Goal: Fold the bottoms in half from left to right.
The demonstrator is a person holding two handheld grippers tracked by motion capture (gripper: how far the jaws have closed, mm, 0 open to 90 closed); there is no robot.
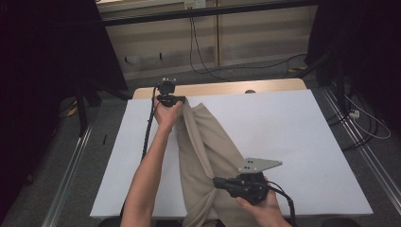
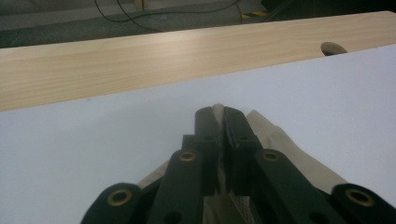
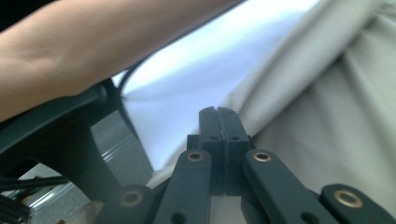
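A long beige cloth point(image 1: 203, 137) lies in folds down the middle of the white table point(image 1: 283, 132), from its far edge to its near edge. At the far end my left gripper point(image 1: 182, 100) is shut on the cloth's top corner; in the left gripper view point(image 2: 218, 112) a thin edge of cloth point(image 2: 280, 144) shows between the closed jaws. Near the table's front, my right gripper point(image 1: 215, 181) is shut where the cloth's folds bunch together. In the right gripper view point(image 3: 218, 114) its jaws stand pressed together, with cloth point(image 3: 327, 116) to their right and beneath them.
A wooden strip point(image 1: 222, 88) with a small hole point(image 1: 249, 91) runs along the table's far edge. The person's left forearm point(image 1: 151, 165) crosses the table's left half. Cables point(image 1: 198, 56) and dark stands lie on the floor beyond. White surface is bare to the right.
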